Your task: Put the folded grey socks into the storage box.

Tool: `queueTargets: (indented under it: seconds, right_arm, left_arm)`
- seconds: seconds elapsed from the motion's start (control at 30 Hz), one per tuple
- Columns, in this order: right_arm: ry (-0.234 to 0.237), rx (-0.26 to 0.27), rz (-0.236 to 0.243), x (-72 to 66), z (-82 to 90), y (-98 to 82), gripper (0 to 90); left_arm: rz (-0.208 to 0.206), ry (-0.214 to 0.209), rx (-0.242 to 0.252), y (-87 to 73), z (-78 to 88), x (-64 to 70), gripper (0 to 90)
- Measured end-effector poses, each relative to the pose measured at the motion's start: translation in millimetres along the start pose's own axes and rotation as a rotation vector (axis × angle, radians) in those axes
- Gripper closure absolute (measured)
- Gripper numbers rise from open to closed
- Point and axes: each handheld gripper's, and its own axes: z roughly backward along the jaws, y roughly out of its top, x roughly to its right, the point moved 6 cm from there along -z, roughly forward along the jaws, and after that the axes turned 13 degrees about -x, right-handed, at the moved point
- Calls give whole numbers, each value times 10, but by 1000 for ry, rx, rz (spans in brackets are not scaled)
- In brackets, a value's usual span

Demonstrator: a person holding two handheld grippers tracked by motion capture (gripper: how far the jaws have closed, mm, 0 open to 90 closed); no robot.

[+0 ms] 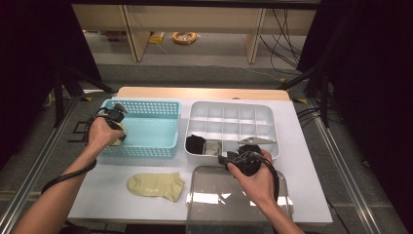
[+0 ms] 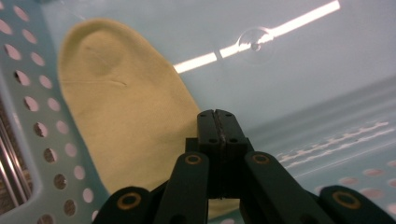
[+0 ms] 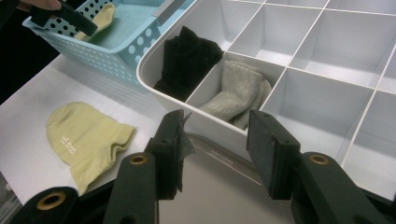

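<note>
My left gripper [image 2: 217, 122] pinching yellow sock [image 2: 116, 107] edge, jaws pressed together, inside blue basket [image 1: 146, 127]. Lift straight up, clear basket wall. Right gripper [image 3: 215, 140] spread, idle.

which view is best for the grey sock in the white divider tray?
The right gripper view: the folded grey fabric sock lies close and unblocked in its compartment beside the black sock. The high view shows it small.
</note>
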Motion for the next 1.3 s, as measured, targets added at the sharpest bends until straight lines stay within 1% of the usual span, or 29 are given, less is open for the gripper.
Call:
queueTargets:
  seconds: [0.03, 0.07, 0.1, 0.13, 0.17, 0.2, 0.23, 0.27, 0.3, 0.33, 0.4, 0.43, 0.47, 0.6, 0.67, 0.7, 0.73, 0.77, 0.8, 0.87, 0.9, 0.93, 0.97, 1.0, 1.03, 1.07, 1.17, 1.27, 1.3]
  right_arm:
    - [-2, 1, 18, 8, 0, 5, 575]
    - [0, 2, 16, 4, 1, 6, 575]
    - [0, 3, 14, 3, 3, 7, 575]
    - [0, 3, 15, 3, 4, 7, 575]
    - [0, 3, 15, 3, 5, 7, 575]
    - [0, 3, 14, 4, 4, 7, 575]
    - [-1, 2, 16, 3, 0, 6, 575]
    - [-1, 1, 3, -3, 0, 2, 575]
    - [-7, 1, 19, 2, -3, 5, 575]
    - [-6, -3, 17, -6, -10, 4, 575]
    - [-3, -4, 5, -19, -16, 3, 575]
    - [1, -1, 14, -20, -18, 6, 575]
    - [0, -1, 10, -22, -17, 6, 575]
    - [-10, 3, 14, -6, -9, 11, 575]
    - [-5, -2, -5, -19, -4, 5, 575]
    - [-21, -3, -2, -9, -8, 5, 575]
    - [-15, -5, -4, -15, -10, 4, 574]
    - [-2, -5, -21, -36, -5, -1, 574]
    - [-11, -1, 15, -5, -6, 7, 575]
    - [-13, -1, 8, -9, -6, 5, 574]
    - [-2, 3, 8, -17, 0, 6, 574]
    - [-18, 2, 5, -6, -4, 8, 574]
    - [-14, 2, -1, -14, 4, 6, 575]
    - [-23, 3, 22, 2, 17, 10, 575]
    - [-2, 5, 17, -9, 4, 12, 575]
    - [-1, 4, 5, -12, 4, 9, 575]
    - [-10, 0, 16, -6, -5, 7, 575]
    - [-4, -1, 16, -15, -11, 5, 575]
    - [-1, -1, 7, -25, -11, 4, 575]
  left_arm:
    - [-10, 7, 24, -10, 57, -12, 899]
    - [11, -4, 46, -25, 102, 5, 899]
    - [21, -9, 56, -47, 162, 9, 899]
    - [-6, -5, 77, -56, 216, -14, 900]
    - [-4, -7, 101, -64, 252, -13, 900]
    - [8, -20, 132, -87, 315, -5, 899]
    - [12, -26, 150, -98, 351, -3, 900]
    - [13, -36, 174, -109, 398, 2, 900]
    - [17, -44, 201, -121, 451, 8, 900]
    - [17, -49, 219, -126, 480, 13, 900]
    - [19, -77, 266, -125, 564, 44, 900]
    - [13, -90, 272, -126, 593, 54, 900]
    - [12, -101, 296, -121, 639, 79, 900]
    - [-2, -113, 367, -113, 781, 177, 900]
    - [-25, -118, 389, -121, 878, 240, 900]
    - [-36, -116, 394, -126, 909, 261, 900]
    - [-46, -120, 396, -132, 945, 290, 900]
    - [-62, -112, 406, -137, 991, 316, 900]
    - [-67, -110, 412, -141, 1015, 335, 900]
    - [-79, -114, 423, -157, 1070, 381, 900]
    - [-88, -115, 426, -169, 1094, 401, 900]
    - [-89, -117, 433, -182, 1116, 425, 900]
    - [-96, -128, 439, -198, 1138, 445, 900]
    - [-101, -130, 452, -212, 1156, 461, 900]
    - [-103, -135, 457, -229, 1176, 477, 900]
    - [-107, -138, 459, -249, 1196, 492, 900]
    - [-117, -160, 474, -308, 1261, 533, 900]
    - [-130, -180, 485, -373, 1317, 568, 900]
    - [-134, -182, 488, -397, 1332, 580, 900]
